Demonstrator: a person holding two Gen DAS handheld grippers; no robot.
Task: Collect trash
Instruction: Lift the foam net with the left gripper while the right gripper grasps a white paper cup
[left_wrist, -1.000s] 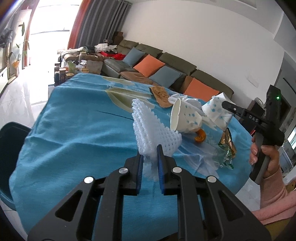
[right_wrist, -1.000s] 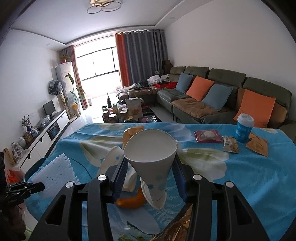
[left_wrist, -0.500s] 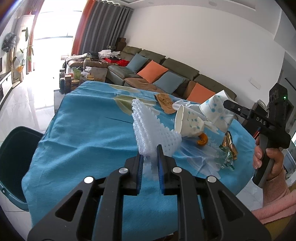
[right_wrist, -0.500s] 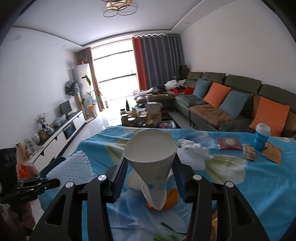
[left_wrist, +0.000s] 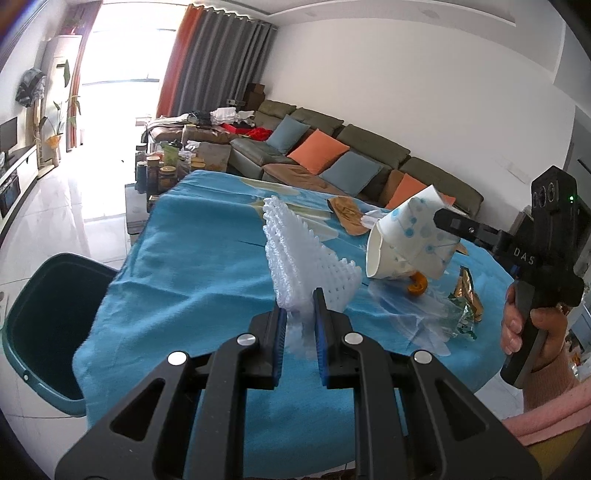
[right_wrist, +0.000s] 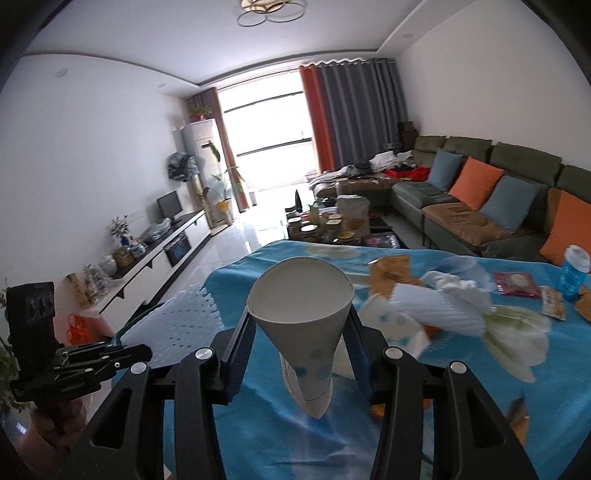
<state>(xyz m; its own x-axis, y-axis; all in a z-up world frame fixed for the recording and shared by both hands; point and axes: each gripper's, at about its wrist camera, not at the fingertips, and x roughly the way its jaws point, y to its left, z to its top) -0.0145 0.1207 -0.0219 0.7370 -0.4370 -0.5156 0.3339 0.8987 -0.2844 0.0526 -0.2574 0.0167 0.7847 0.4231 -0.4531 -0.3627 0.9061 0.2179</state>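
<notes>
My left gripper (left_wrist: 298, 314) is shut on a white foam net sleeve (left_wrist: 295, 254) and holds it above the blue-clothed table (left_wrist: 192, 258). It also shows at the left of the right wrist view (right_wrist: 181, 325). My right gripper (right_wrist: 301, 332) is shut on a squashed white paper cup with blue dots (right_wrist: 301, 306), raised above the table; the left wrist view shows the cup (left_wrist: 410, 236) at right. A dark green trash bin (left_wrist: 44, 325) stands on the floor left of the table.
On the table lie an orange peel (left_wrist: 417, 286), a clear plastic bag (left_wrist: 417, 321), a gold wrapper (left_wrist: 467, 291), a brown wrapper (left_wrist: 347, 214), crumpled tissue (right_wrist: 443, 299), a second dotted cup (right_wrist: 395, 328), snack packets (right_wrist: 517, 284) and a blue cup (right_wrist: 574, 271). A sofa (left_wrist: 332, 158) stands behind.
Both grippers have risen and pulled back from the table with their loads. The paper cup has swung left toward the foam sleeve. More of the bin shows at left.
</notes>
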